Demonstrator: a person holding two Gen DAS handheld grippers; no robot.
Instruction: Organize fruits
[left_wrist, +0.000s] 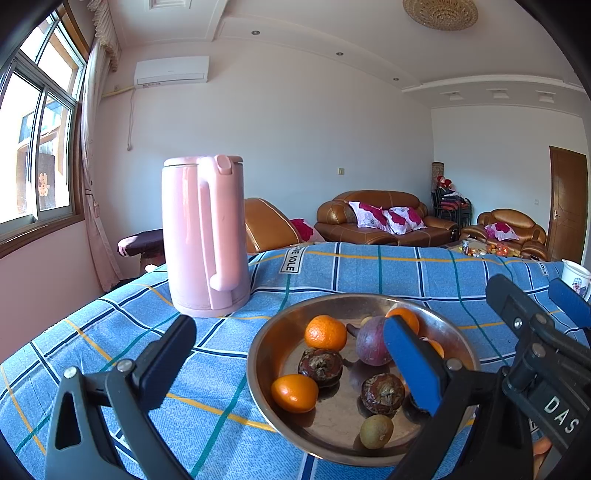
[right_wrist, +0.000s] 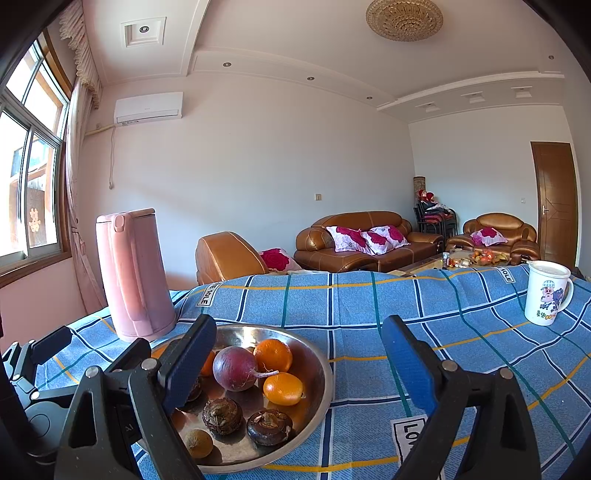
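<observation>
**Both tools spread wide over a bowl that holds all the fruit**

Several fruits lie together in the metal bowl (left_wrist: 258, 354) on the checked surface (left_wrist: 351, 273): small oranges (left_wrist: 325, 332), a purple round one (left_wrist: 371, 345), dark brown ones (left_wrist: 320, 367) and a small green-brown one (left_wrist: 376, 431). Left of it stands a pink kettle (left_wrist: 203, 236); far right, a mug (right_wrist: 547, 293). The left tool (left_wrist: 291, 365) hangs apart, holding nothing, straddling the bowl's near-left rim. The right tool (right_wrist: 299, 363) likewise gapes empty over the bowl's right side. I judge this fits either fruit gathered already or fruit awaiting sorting, so no move is settled.
</observation>
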